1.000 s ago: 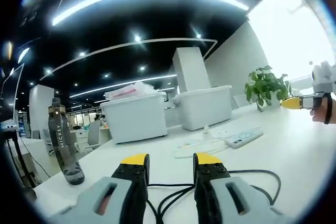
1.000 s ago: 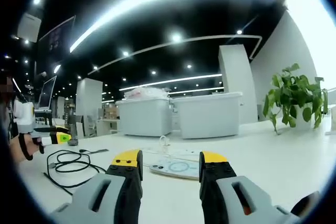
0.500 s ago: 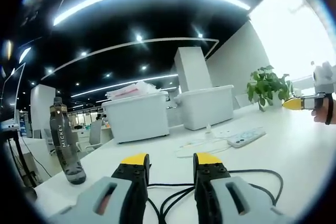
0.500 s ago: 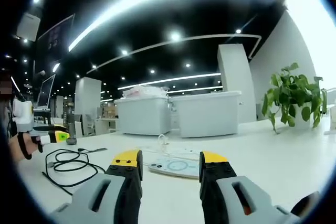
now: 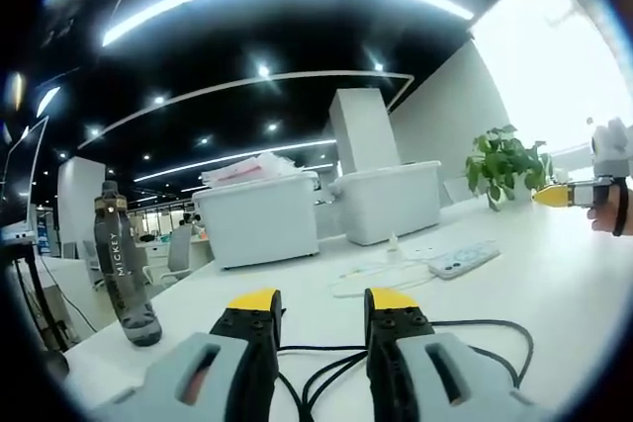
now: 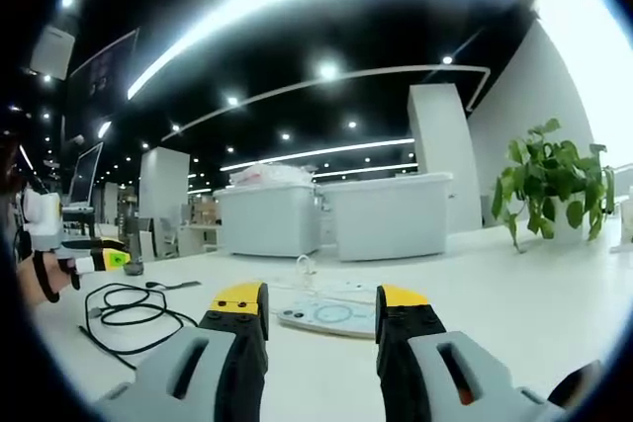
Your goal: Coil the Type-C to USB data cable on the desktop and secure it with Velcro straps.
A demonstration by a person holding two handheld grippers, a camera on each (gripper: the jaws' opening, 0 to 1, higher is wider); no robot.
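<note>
Jaws on both yellow-tipped grippers, left (image 5: pixel 316 308) and right (image 6: pixel 321 301), gaped wide, holding nothing. Loose black data cable (image 6: pixel 129 308) sprawled near the white desktop's (image 6: pixel 514 294) left edge, probably awaiting coiling.

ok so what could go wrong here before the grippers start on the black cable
1. The loose black cable sprawls in open loops on the white desk; grabbing one strand may tangle the rest.
2. The dark upright bottle stands near the left gripper; a wide sweep could topple it.
3. The white power strip may snag a dragged cable.
</note>
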